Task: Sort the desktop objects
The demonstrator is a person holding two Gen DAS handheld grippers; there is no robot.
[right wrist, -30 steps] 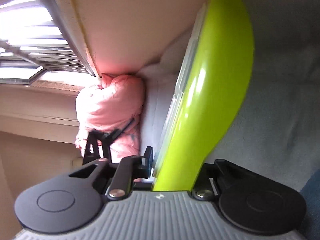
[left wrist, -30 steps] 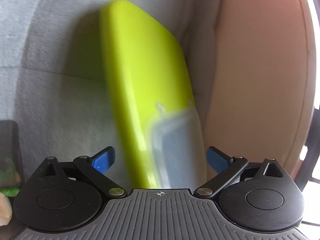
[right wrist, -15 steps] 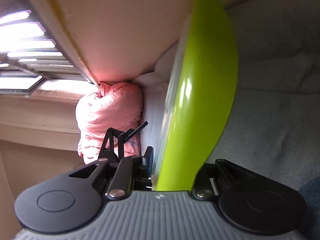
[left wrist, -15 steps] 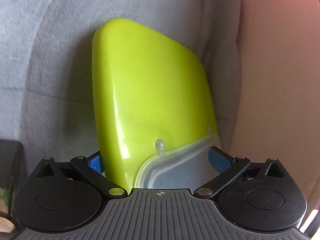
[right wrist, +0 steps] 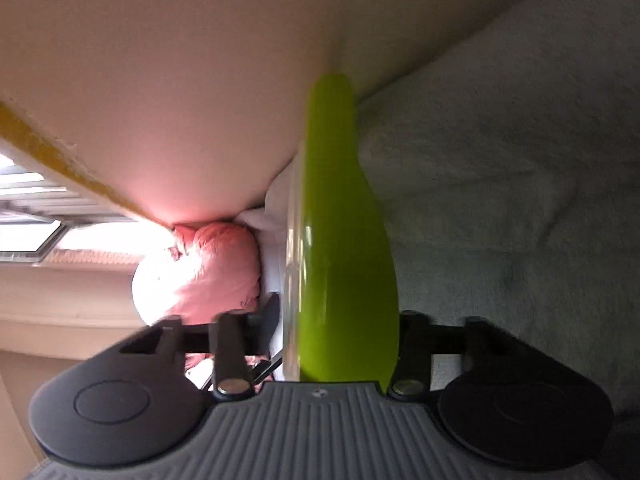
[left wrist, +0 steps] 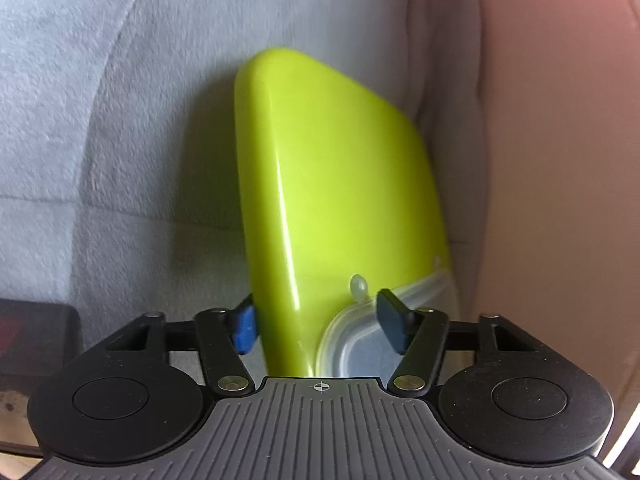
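Left gripper (left wrist: 316, 322): fingers closed in on the lime-green container (left wrist: 340, 208). Blue pad (left wrist: 243, 326) touches the green side wall, dark pad (left wrist: 392, 326) sits against the clear lid (left wrist: 360, 354). Container stands on edge straight ahead of the left gripper, green base toward the camera, tilted a bit to its right. A small translucent nub (left wrist: 357, 286) on the lid rim sits just beside the dark pad.

Ahead of and left of the left gripper: grey fabric cushion (left wrist: 120, 120), with the container's far end close to it; contact unclear. Right of the left gripper: beige panel (left wrist: 560, 160). Low at far left: a dark box (left wrist: 36, 336), only partly in frame.

Right gripper (right wrist: 340, 344): closed on the same container (right wrist: 340, 240), seen edge-on between the fingers. Clear lid (right wrist: 291, 280) faces the left finger (right wrist: 270, 320), green shell touches the right finger (right wrist: 412, 332). View is blurred, so pad contact is hard to confirm exactly.

Left of the right gripper: pink padded bundle (right wrist: 208, 272) behind the container, partly washed out by light. Above left: beige surface (right wrist: 180, 80) with a yellow edge. Right: grey fabric (right wrist: 500, 180). Window blinds (right wrist: 36, 200) at far left.
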